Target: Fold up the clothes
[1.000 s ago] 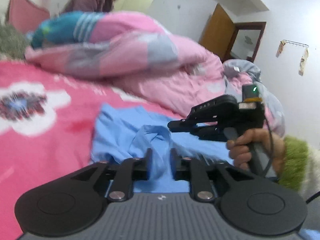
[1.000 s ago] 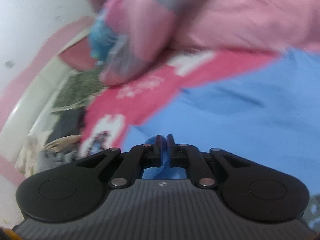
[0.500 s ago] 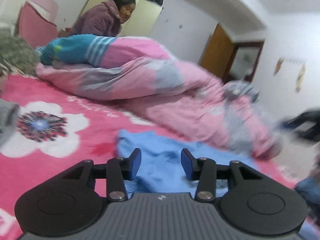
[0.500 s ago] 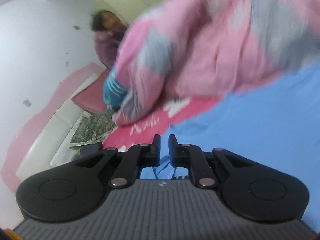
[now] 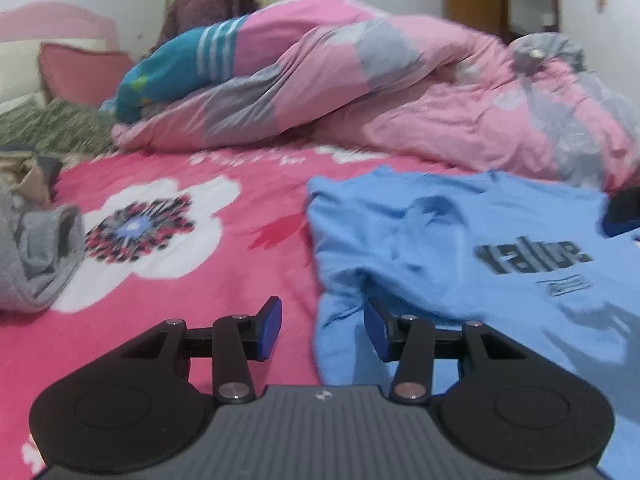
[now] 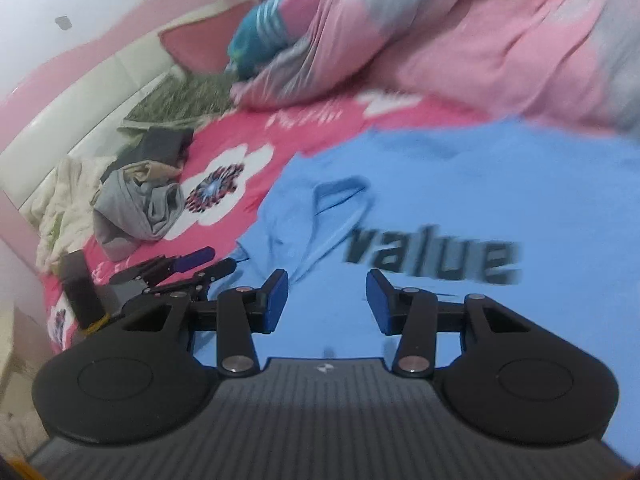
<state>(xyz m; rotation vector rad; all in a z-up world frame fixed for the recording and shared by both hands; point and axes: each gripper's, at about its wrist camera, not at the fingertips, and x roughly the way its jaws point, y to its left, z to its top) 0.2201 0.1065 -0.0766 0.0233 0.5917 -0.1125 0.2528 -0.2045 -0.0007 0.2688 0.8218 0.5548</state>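
Light-blue T-shirt (image 6: pixel 500 184) — dark "value" print up — spread, rumpled at its neck, on the bed

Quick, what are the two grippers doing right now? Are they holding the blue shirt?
Left gripper: open, holding nothing; the blue shirt lies loose on the bed.
Right gripper: jaws opening, nothing between them.
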